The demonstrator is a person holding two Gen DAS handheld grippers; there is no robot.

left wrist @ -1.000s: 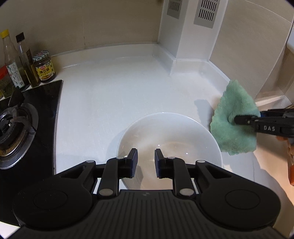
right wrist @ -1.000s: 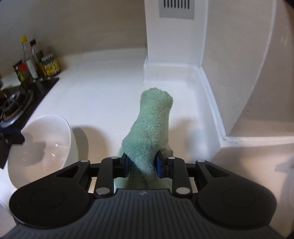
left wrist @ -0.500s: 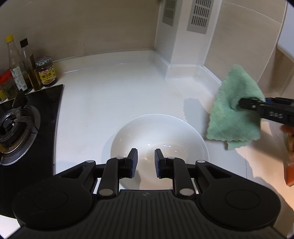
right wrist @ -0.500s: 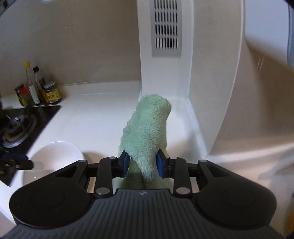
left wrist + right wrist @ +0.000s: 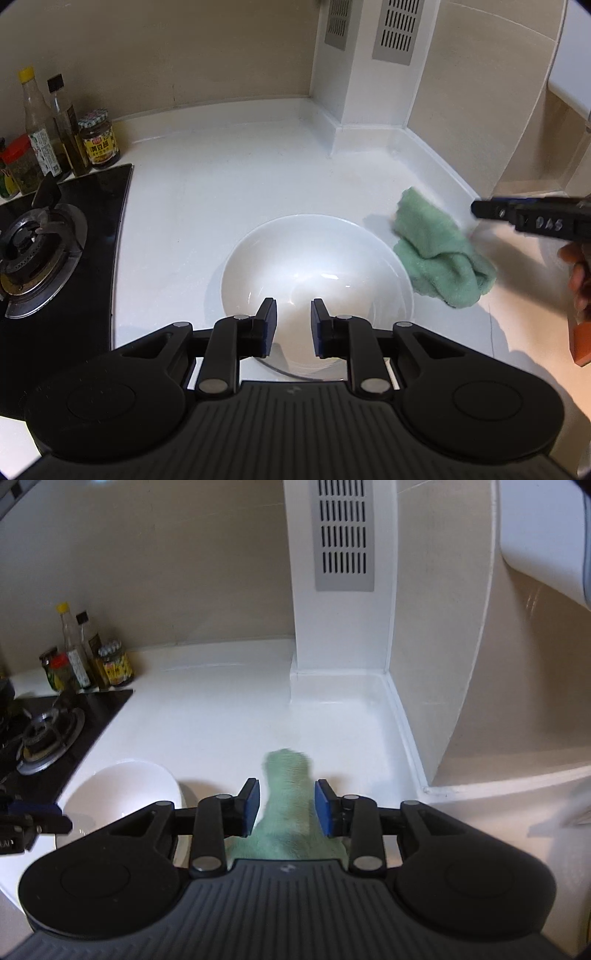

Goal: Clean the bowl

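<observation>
**Cloth let go beside the bowl**

Biggest piece first: the white bowl point(image 5: 314, 266) sits upright on the white bench point(image 5: 229, 177), just right of the black hob. It looks glazed and glossy, wide-mouthed and empty inside, so I'd judge it stiff, fairly heavy, slick and breakable; the rim is the place to pinch it, gently. The left gripper point(image 5: 293, 326) hovers over its near rim, fingers parted, nothing between them.

Next down, the green cloth point(image 5: 439, 254): fluffy terry, crumpled in a heap on the bench, touching or just beside the bowl's right side. Soft, light, floppy; take it by a bunched fold. The right gripper point(image 5: 287, 806) hangs above it, fingers opening wide, their blue pads clear of the cloth below.
</observation>
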